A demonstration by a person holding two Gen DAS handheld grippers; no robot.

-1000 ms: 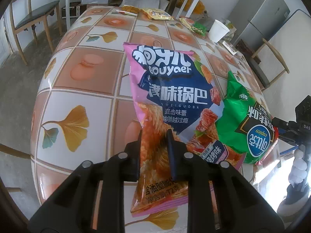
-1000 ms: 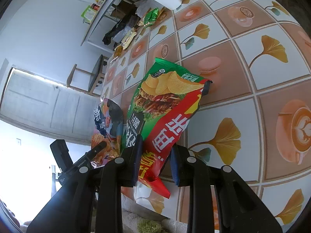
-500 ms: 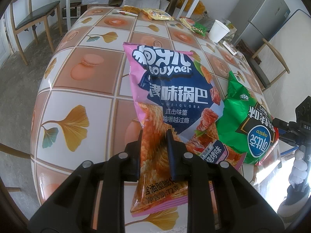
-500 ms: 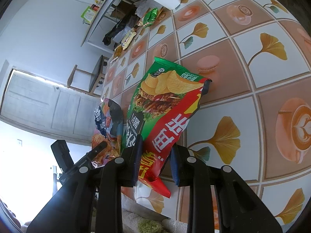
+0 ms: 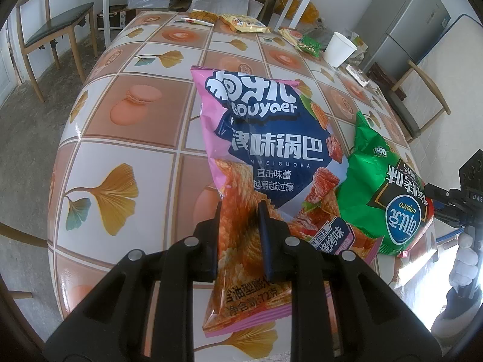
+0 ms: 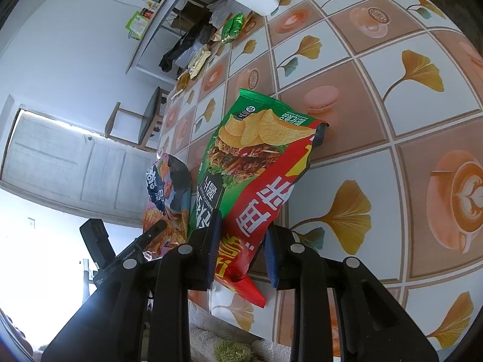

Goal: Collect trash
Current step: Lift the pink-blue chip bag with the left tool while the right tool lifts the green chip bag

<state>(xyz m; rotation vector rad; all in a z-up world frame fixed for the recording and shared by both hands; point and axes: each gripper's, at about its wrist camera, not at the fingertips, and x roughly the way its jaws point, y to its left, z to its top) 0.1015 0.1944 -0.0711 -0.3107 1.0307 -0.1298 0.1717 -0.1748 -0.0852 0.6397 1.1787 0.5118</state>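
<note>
Nothing moved; fingers clamp pink bag, green bag; tiled tablecloth.

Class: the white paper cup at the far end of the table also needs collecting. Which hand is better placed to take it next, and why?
Neither, as things stand. The left gripper is shut on the pink snack bag and the right gripper on the green chip bag. The white paper cup stands far from both.

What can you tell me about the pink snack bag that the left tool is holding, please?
The pink snack bag is glossy, crinkled film with a dark blue panel, white lettering and pictures of ridged orange crisps. It slants up from the table, its sealed bottom edge nearest the camera. The left tool pinches its lower part. Its right edge overlaps the green chip bag.
</note>
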